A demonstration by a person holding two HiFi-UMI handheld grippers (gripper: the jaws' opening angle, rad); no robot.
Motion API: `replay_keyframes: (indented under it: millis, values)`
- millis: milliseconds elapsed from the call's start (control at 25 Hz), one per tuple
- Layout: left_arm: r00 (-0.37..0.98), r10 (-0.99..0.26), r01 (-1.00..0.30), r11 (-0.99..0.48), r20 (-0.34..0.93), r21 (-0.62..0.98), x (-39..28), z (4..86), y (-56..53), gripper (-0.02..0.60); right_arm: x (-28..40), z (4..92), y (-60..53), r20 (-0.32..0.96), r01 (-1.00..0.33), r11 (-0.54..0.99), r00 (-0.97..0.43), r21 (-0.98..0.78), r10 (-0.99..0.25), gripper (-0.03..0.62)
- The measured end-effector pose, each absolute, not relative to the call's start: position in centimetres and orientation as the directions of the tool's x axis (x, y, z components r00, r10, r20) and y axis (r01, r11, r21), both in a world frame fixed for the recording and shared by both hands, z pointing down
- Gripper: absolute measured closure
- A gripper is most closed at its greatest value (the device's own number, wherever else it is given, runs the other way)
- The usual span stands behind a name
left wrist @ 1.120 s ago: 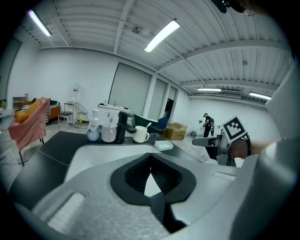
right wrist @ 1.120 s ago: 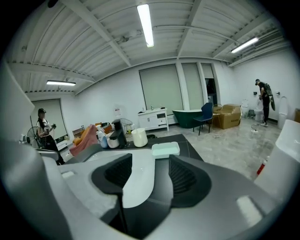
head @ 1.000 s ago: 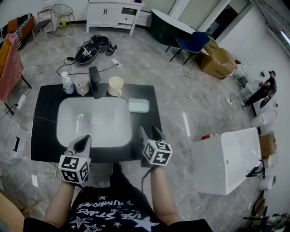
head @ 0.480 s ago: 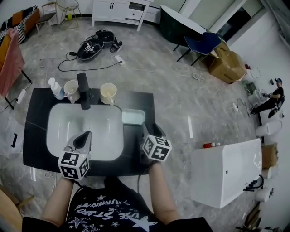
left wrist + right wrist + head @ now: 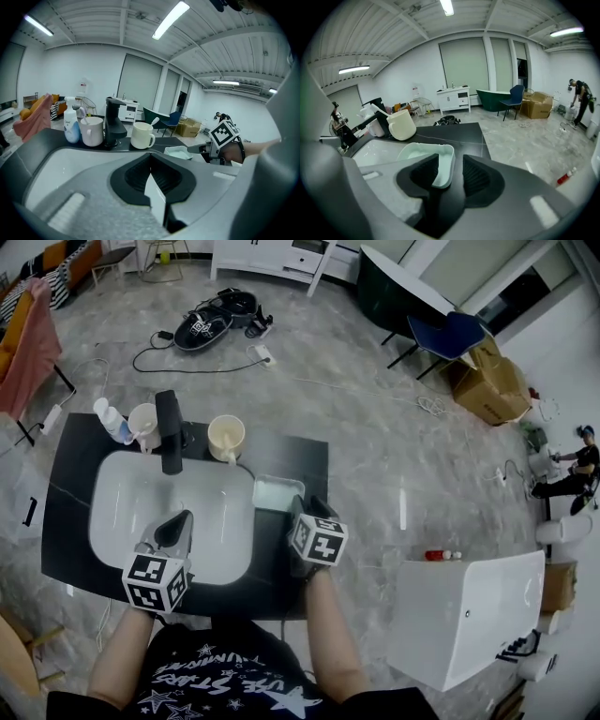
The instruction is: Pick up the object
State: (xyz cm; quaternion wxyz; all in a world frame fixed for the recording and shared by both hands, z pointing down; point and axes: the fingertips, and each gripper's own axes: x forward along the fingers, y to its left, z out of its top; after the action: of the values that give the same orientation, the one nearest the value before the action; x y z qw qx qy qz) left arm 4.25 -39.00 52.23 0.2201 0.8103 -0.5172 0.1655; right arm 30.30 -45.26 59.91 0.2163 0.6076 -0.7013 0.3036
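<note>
Showing as a shallow pale green tray [image 5: 277,493] [image 5: 421,152] [image 5: 178,152], rectangular with rounded corners and a raised rim. Lying flat and open side up on the black table [image 5: 305,457], sitting just beside the right edge of the white sink [image 5: 112,486], long side running along that edge. Looking empty inside.

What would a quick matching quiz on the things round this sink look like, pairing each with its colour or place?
Things: A tap; B mug right of the tap; C dish; D pump bottle.
Descriptions: 1 pale green, on the counter right of the basin; 2 white and blue, leftmost in the row; 3 black; 4 cream.
Pairs: A-3; B-4; C-1; D-2.
</note>
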Motion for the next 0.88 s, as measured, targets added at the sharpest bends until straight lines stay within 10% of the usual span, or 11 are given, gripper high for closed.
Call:
replay_keyframes:
  millis: [880]
  values:
    - [0.387,-0.781,-0.922,-0.329,0.491,0.204,1.7,52.5,-36.6,0.574,29.8,60.2,-45.0,0.72,-0.997,0.005,-0.058,-0.076,-0.691,0.583]
